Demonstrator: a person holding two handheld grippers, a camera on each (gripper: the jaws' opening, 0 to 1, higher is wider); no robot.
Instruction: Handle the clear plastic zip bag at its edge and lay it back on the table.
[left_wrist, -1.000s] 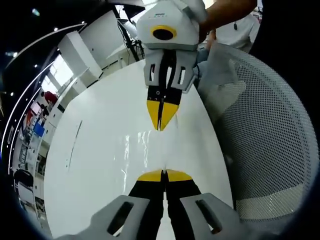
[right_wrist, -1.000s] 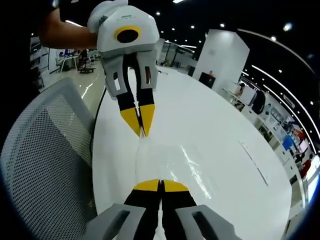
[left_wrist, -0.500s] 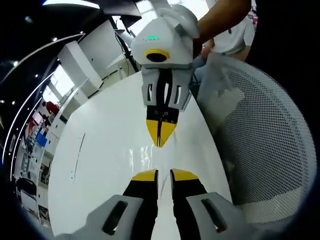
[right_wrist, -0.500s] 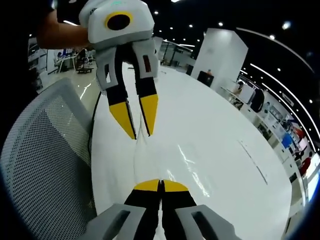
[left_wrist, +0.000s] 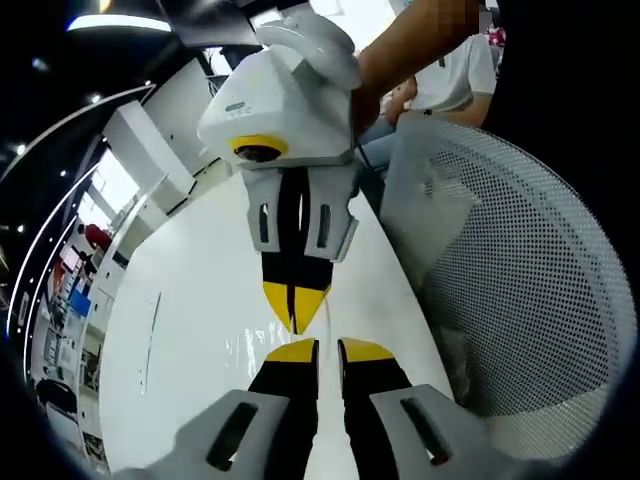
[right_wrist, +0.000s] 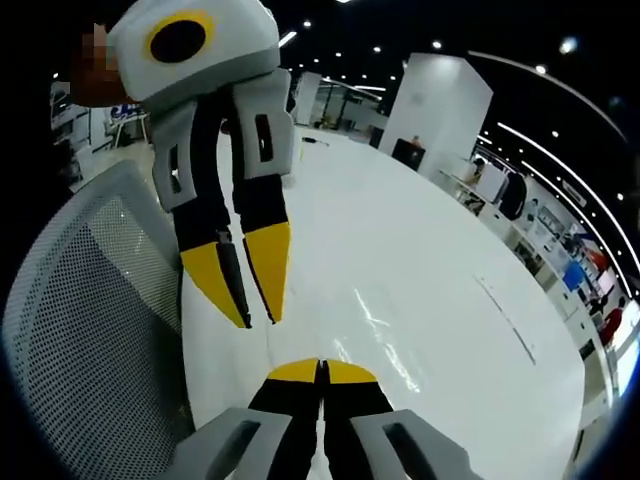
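Start at the left of the left gripper view: the white counter (left_wrist: 190, 330) is shiny, and the clear zip bag (left_wrist: 262, 338) shows only as faint glints low in the middle. Your left claw (left_wrist: 318, 350) has a small gap between its tips and grips nothing. The right claw (left_wrist: 296, 312) comes down from the top, tips together.

In the right gripper view, the mesh chair (right_wrist: 80, 330) fills the left. The left claw there, left of the middle, is open. Your right claw (right_wrist: 320, 370) at the bottom is pinched shut. The bag's edge is too clear to see there, so you cannot tell if it is held.

If the bag is pinched and you lift, it may drag or fold.
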